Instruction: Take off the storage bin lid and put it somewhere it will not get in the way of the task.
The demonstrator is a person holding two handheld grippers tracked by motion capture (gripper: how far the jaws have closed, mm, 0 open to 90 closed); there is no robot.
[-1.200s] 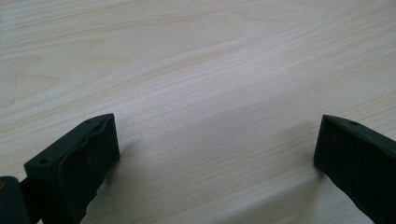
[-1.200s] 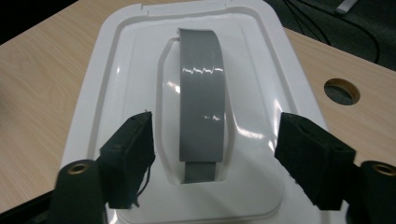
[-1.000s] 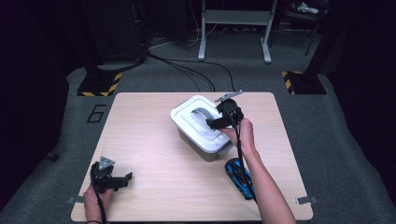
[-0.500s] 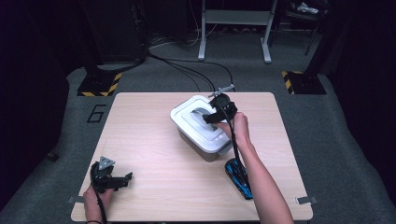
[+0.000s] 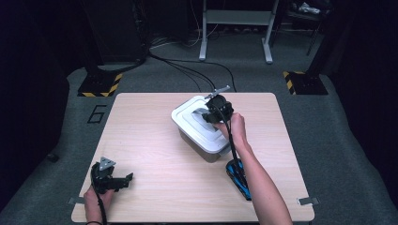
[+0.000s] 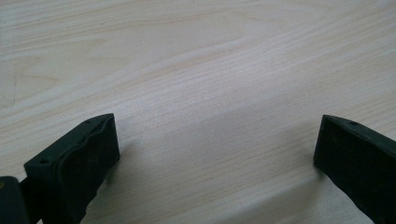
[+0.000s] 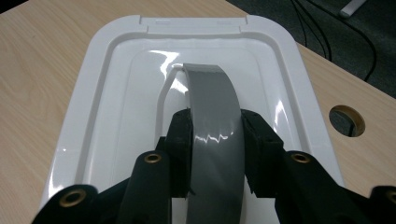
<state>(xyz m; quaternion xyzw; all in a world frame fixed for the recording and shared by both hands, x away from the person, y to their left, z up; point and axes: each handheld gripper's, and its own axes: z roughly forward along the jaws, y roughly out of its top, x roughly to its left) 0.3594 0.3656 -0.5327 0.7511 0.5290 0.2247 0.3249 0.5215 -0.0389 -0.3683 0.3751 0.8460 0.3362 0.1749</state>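
A white lidded plastic box (image 5: 199, 136) stands near the middle of the table, turned at an angle. Its grey arched handle (image 7: 212, 98) rises from the recessed white lid (image 7: 116, 93). My right gripper (image 7: 215, 128) is shut on this handle, one jaw on each side of the strap. In the high view the right gripper (image 5: 212, 114) sits over the lid's far end, and the handle (image 5: 201, 112) pokes out to its left. My left gripper (image 5: 123, 178) rests low at the table's near left corner, open, with bare wood between its jaws (image 6: 217, 149).
A blue and black object (image 5: 238, 179) lies on the table beside the right forearm, near the front edge. A round cable hole (image 7: 347, 119) is cut in the tabletop beyond the box. Cables run across the floor behind the table (image 5: 141, 140).
The right hand and its gripper have shifted a little to the left over the lid, still on the handle. The left gripper has stayed put.
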